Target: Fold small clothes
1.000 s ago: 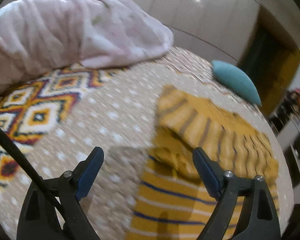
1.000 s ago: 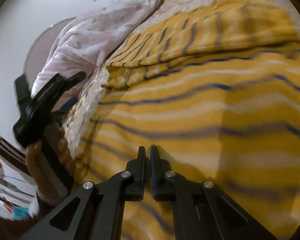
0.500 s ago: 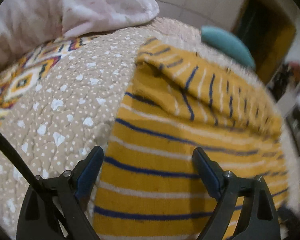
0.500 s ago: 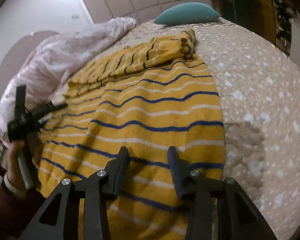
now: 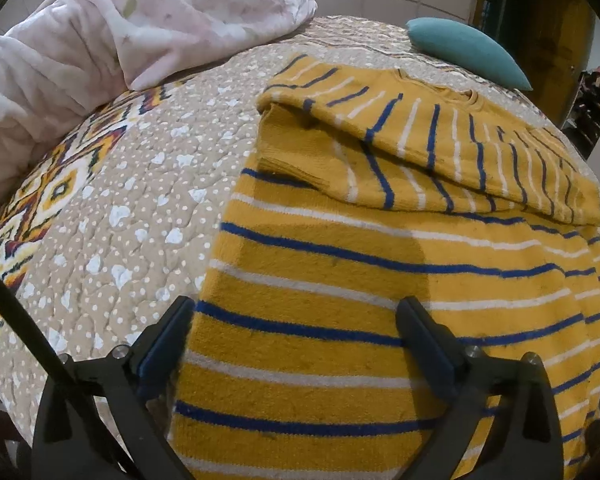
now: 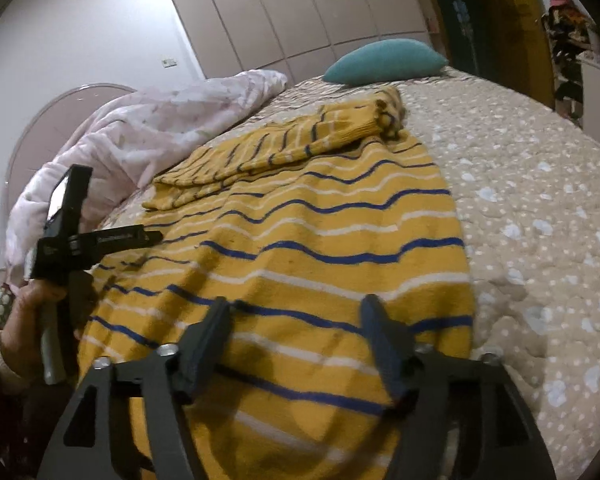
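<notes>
A yellow sweater [image 5: 340, 264] with blue and white stripes lies flat on the bed, its sleeves folded across the upper part. It also shows in the right wrist view [image 6: 300, 232]. My left gripper [image 5: 296, 332] is open and empty above the sweater's near left hem. My right gripper [image 6: 296, 336] is open and empty above the near right hem. The left gripper [image 6: 100, 236] and the hand holding it show in the right wrist view at the sweater's left edge.
The bed has a beige dotted quilt [image 5: 132, 200] with a coloured diamond pattern at the left. A pink blanket [image 5: 132, 28] is heaped at the far left. A teal cushion [image 5: 464, 52] lies at the far end. Cupboard doors [image 6: 284, 12] stand behind.
My right gripper has opened from shut and drawn back from the sweater. My left gripper has moved right, over the sweater's near left hem, staying open.
</notes>
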Tool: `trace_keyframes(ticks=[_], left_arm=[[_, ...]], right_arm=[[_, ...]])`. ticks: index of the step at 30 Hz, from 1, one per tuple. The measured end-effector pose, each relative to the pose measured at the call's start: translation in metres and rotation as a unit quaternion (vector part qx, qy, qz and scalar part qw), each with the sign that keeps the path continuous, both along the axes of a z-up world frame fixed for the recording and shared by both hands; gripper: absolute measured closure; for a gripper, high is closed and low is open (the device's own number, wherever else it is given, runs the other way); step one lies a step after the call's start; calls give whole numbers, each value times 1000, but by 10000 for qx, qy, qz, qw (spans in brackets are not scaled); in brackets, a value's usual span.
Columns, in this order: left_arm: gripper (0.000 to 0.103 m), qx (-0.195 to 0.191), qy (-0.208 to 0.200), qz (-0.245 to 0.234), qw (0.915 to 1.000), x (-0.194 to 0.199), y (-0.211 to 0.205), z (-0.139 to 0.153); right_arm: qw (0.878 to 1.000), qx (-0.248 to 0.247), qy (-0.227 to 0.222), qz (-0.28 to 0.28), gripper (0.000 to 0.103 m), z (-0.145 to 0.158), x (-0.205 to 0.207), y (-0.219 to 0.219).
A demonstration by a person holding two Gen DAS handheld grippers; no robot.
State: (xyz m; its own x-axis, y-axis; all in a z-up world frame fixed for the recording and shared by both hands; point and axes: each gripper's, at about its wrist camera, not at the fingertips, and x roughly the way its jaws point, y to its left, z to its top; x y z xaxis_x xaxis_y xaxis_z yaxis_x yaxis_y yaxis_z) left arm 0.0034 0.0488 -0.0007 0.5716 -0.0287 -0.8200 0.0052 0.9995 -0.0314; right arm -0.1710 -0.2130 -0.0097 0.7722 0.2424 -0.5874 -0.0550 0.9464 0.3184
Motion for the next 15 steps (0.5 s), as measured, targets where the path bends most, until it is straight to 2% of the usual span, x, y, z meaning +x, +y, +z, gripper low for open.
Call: trace_keyframes(ticks=[4,5,6,7,10,12,13,15], left_arm=[[2,-3,172,-20,9999,4,0,4],[7,-24,170,-40,9998,3,0,8],[16,-120,100,-90,9998,-2,2,14],[20,-266,26,-141,9995,-8,5,20],[21,-844,-291,-277,9956,-34,24,40],[21,-941,-467,-147,9944,-51,43,49],[21,-968,-496,-54,9941,-56,52,50],[21,-1181,-377,119,9922,-66,73,44]], right_arm=[[9997,-195,-7,115,20,0,0,6],[9995,-282,-12,130,19,0,-1,9],[9992,-362,-23,175,18,0,-2,11],[9990,-393,-36,207,18,-1,-2,12],[9992,-296,3,273,20,5,-4,6],[9996,139,61,242,27,17,-8,-10],[9995,243,5,195,27,23,-10,-18],[9998,119,-87,-131,27,31,-12,-36]])
